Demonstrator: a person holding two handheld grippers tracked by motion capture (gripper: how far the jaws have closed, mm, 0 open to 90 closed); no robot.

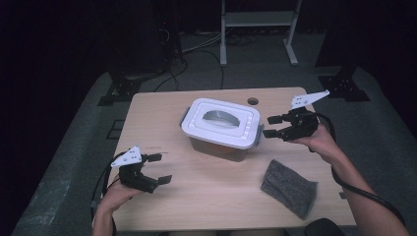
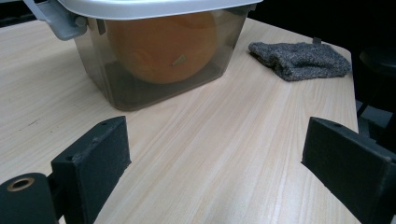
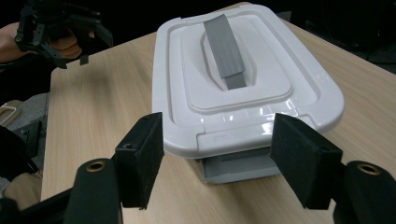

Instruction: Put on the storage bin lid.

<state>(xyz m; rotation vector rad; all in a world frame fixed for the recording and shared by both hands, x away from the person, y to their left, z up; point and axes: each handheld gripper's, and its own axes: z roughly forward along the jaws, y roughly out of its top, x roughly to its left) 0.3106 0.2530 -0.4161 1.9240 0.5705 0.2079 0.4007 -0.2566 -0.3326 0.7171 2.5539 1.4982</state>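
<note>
A smoky see-through box (image 1: 216, 146) with a white lid (image 1: 221, 123) and a grey handle (image 1: 220, 117) stands mid-table. In the left gripper view a round orange thing (image 2: 163, 44) lies inside the box (image 2: 140, 88). My right gripper (image 1: 270, 126) hovers open just off the box's right end. In the right gripper view its jaws (image 3: 224, 158) flank the lid's end and the grey latch (image 3: 238, 168), with no touch that I can see. My left gripper (image 1: 161, 168) is open at the front left, apart from the box, with bare table between its pads (image 2: 93, 161).
A grey folded cloth (image 1: 289, 189) lies at the front right of the table (image 1: 162, 118). A cable hole (image 1: 253, 101) sits near the far edge. Behind the table are a pale metal stand (image 1: 258, 29), black tripod feet (image 1: 344, 83) and floor cables (image 1: 196, 49).
</note>
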